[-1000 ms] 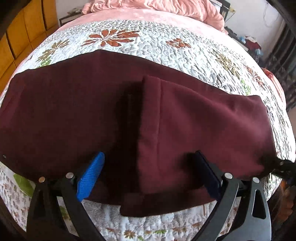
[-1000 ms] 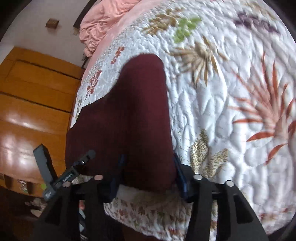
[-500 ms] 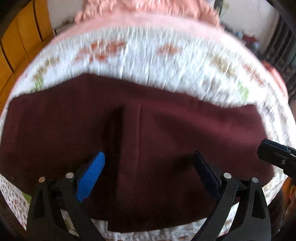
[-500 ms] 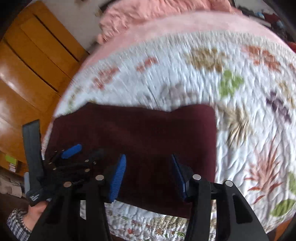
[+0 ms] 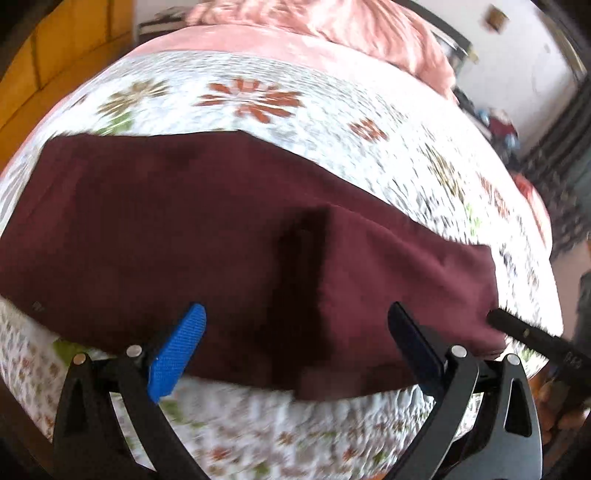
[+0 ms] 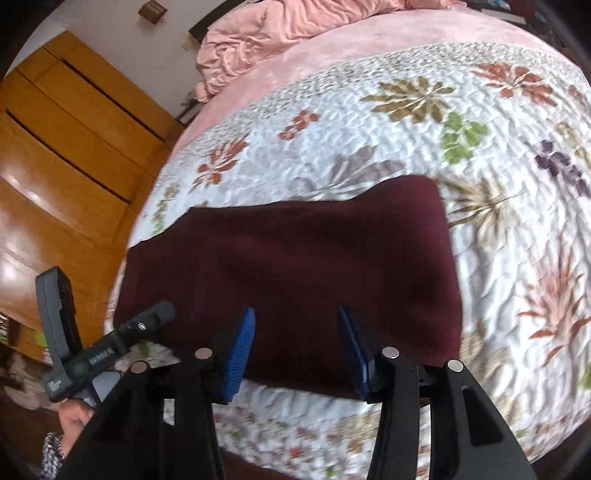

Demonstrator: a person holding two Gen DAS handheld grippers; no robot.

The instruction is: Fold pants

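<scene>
The maroon pants (image 5: 207,236) lie across the lower middle of the frame on the quilted bed (image 5: 332,122), one end already doubled over, so at least one more fold looks left. The left gripper (image 5: 295,343) and the right gripper (image 6: 295,343) hover at the near edge, fingers spread and empty.

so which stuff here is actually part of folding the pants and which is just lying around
Part of the job:
pants, dark red, partly folded on the quilt
left gripper, open
right gripper, open

Just there:
quilt, flowered
pink blanket, bunched at the far end
wardrobe, wooden
</scene>
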